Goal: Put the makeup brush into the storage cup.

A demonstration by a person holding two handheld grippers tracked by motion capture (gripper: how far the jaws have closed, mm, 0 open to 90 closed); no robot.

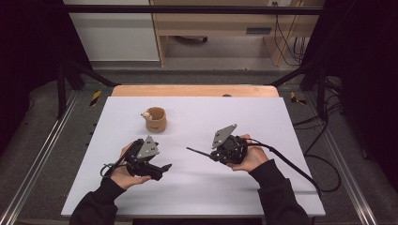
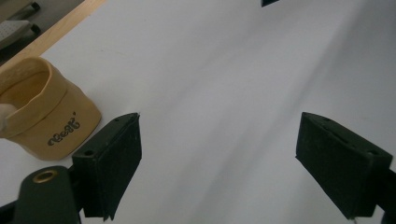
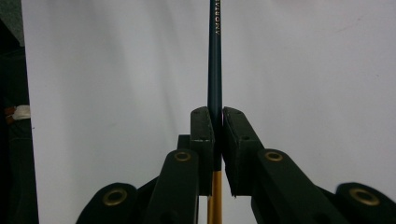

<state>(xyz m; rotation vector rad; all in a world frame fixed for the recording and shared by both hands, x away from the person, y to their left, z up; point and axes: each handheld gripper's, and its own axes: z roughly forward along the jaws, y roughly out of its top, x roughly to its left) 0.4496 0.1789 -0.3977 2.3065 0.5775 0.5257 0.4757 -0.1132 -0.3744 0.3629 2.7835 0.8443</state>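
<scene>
Presently a dark pencil (image 3: 215, 56) is clamped between the closed jaws of the right gripper (image 1: 217, 154), its slim shaft running straight out past the pads over the white worktop (image 1: 263, 122), well to the right of the tan cup (image 1: 156, 119). The left gripper (image 1: 162, 169) is held with its jaws wide apart and nothing between them, near the cup and on the person's side of it. The likely step is judged to be the carrying of the pencil to the cup; it is best done with the shaft tipped toward upright before it is lowered, and with the cup steadied by the free gripper, since a soft wall may buckle. Inside the cup nothing can be made out; a pale small thing (image 1: 146, 114) is seen at its left rim.
</scene>
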